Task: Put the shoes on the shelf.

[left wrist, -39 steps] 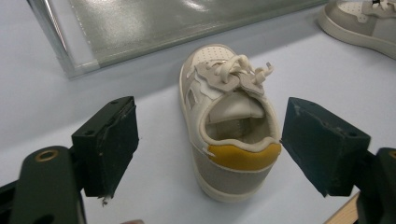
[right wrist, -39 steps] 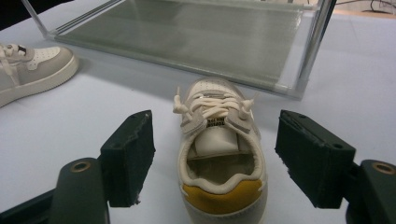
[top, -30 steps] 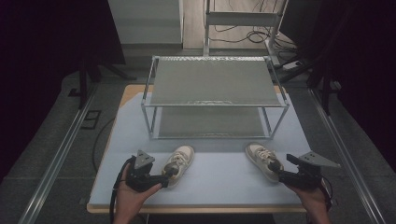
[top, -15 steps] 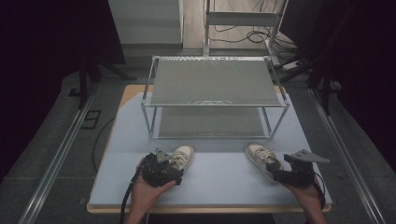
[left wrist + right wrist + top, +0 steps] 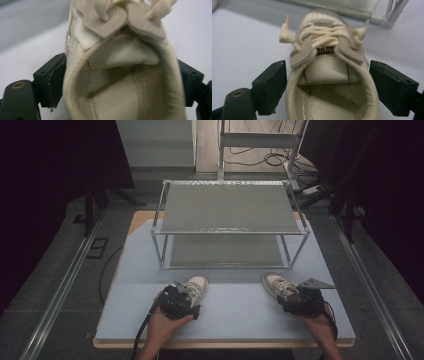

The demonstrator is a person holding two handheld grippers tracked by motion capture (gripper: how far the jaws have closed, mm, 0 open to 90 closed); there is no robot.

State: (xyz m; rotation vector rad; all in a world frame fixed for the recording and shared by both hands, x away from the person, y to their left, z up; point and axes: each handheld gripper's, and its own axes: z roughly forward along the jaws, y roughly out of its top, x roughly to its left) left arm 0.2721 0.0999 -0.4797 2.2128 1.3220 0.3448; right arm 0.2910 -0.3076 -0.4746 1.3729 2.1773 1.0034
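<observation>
Two cream lace-up sneakers lie on the pale table (image 5: 235, 317), toes pointing toward a wire rack. My left gripper (image 5: 185, 296) sits low over the heel of the left shoe (image 5: 197, 284). In the left gripper view its black fingers (image 5: 50, 80) flank the shoe's collar (image 5: 120, 62), which looks undeformed. My right gripper (image 5: 288, 296) is at the heel of the right shoe (image 5: 274, 283). Its jaws have just been opening wider. In the right gripper view the fingers (image 5: 270, 85) stand apart on either side of that shoe's heel (image 5: 324, 50).
A two-tier metal rack (image 5: 230, 207) with mesh shelves stands across the back half of the table, just beyond the shoes. Floor rails run along both sides of the table, and cables lie behind it.
My left hand has slid right and down until its jaws straddle the left shoe's heel. The right hand has sunk and moved in slightly around the right shoe's heel.
</observation>
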